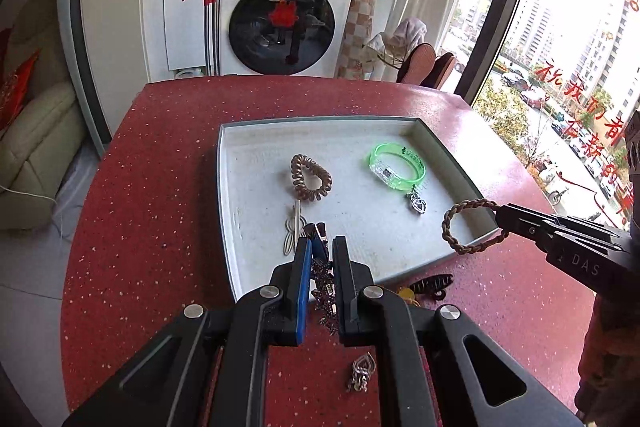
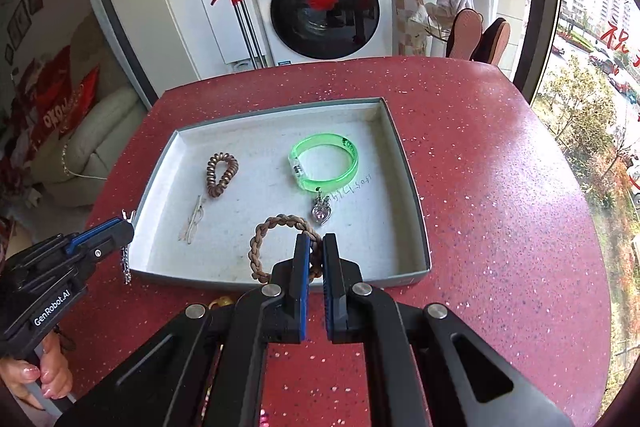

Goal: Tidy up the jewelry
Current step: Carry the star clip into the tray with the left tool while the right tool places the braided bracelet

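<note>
A shallow grey tray (image 1: pixel 320 121) (image 2: pixel 280 107) lies on the red speckled table. In it are a brown coil hair tie (image 1: pixel 310 177) (image 2: pixel 222 173), a green bangle (image 1: pixel 396 167) (image 2: pixel 324 163), a heart pendant (image 1: pixel 416 203) (image 2: pixel 322 209) and a pale hairpin (image 1: pixel 294 227) (image 2: pixel 194 219). My left gripper (image 1: pixel 322 241) (image 2: pixel 128 225) is shut on a sparkling chain (image 1: pixel 325 287) (image 2: pixel 127 263) that dangles over the tray's near left edge. My right gripper (image 2: pixel 316 241) (image 1: pixel 500 213) is shut on a braided brown bracelet (image 2: pixel 276 227) (image 1: pixel 468 227), held above the tray's near part.
On the table in front of the tray lie a silver heart charm (image 1: pixel 362 373), a black claw clip (image 1: pixel 434 285) and a yellow piece (image 1: pixel 406 293) (image 2: pixel 222 303). A hand (image 2: pixel 44 375) holds the left gripper's handle. A washing machine (image 1: pixel 280 15) stands beyond the table's far edge.
</note>
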